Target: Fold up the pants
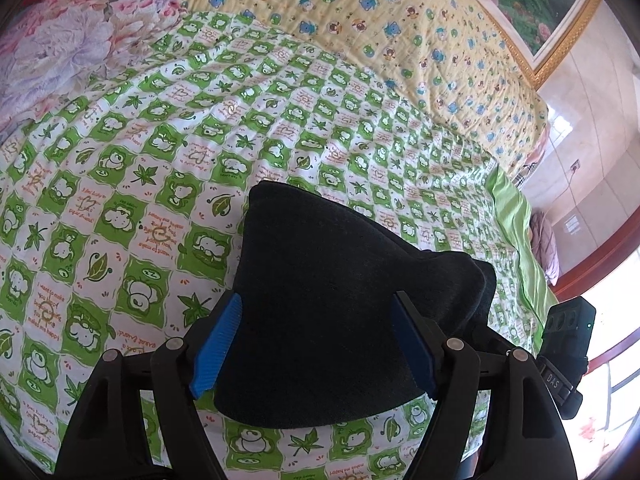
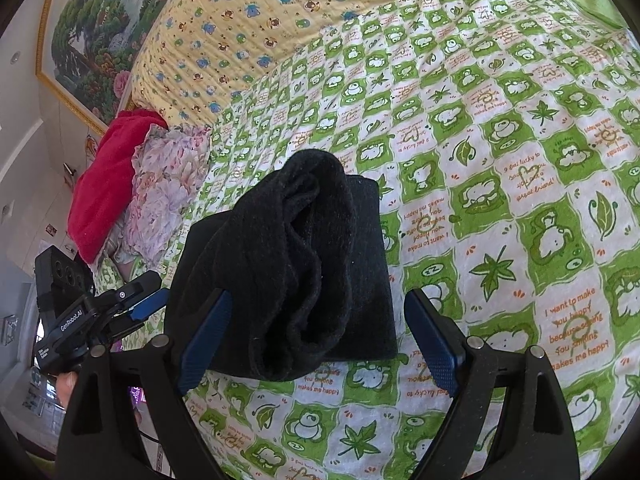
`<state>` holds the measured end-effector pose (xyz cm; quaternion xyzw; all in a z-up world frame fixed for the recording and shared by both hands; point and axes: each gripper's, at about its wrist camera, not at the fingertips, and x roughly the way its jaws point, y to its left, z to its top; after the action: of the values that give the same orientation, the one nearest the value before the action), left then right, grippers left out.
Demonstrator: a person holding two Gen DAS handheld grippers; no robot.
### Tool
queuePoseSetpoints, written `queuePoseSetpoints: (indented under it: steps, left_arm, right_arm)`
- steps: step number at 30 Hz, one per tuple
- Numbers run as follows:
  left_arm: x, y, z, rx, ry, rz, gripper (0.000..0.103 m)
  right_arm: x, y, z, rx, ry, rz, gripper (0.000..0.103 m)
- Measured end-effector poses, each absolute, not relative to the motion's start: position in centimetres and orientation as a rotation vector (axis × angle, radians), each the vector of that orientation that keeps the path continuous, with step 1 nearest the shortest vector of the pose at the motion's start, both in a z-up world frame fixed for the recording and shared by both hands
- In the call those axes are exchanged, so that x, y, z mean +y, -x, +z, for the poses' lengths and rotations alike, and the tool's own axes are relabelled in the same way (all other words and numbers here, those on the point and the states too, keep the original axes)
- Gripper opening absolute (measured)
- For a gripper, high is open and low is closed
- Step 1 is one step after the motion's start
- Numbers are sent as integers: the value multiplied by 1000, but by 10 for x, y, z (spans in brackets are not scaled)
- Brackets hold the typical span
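Folded black pants (image 2: 288, 272) on a green-checked bedspread (image 2: 500, 184), between the parted, empty jaws of left gripper (image 1: 314, 344) and right gripper (image 2: 320, 340). Beyond: yellow quilt (image 1: 360, 12), floral bedding (image 2: 164, 196), red cloth (image 2: 104, 184), framed painting (image 2: 92, 20).

Green-white checked quilt (image 1: 168, 152) covers bed. Yellow bear-print blanket (image 1: 360, 12) beyond quilt, overlapped by it. Floral bedding (image 1: 68, 36) bunched at quilt's edge, red cloth (image 2: 106, 176) beside it. Gold-framed painting (image 2: 84, 28) on wall behind.
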<state>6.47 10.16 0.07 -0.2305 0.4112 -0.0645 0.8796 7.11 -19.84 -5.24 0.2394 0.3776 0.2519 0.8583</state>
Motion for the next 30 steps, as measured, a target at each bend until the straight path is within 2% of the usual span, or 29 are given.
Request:
queuePoseSetpoints:
  steps: [20, 27, 30]
  left_arm:
    - [113, -92, -31, 918, 549, -144, 77]
    - [116, -99, -45, 942, 549, -167, 67]
    - [123, -103, -54, 962, 613, -187, 62]
  right_arm:
    - [-197, -87, -68, 829, -524, 544, 88]
    - [-198, -89, -75, 820, -536, 571, 88]
    - [-195, -92, -77, 823, -539, 593, 82]
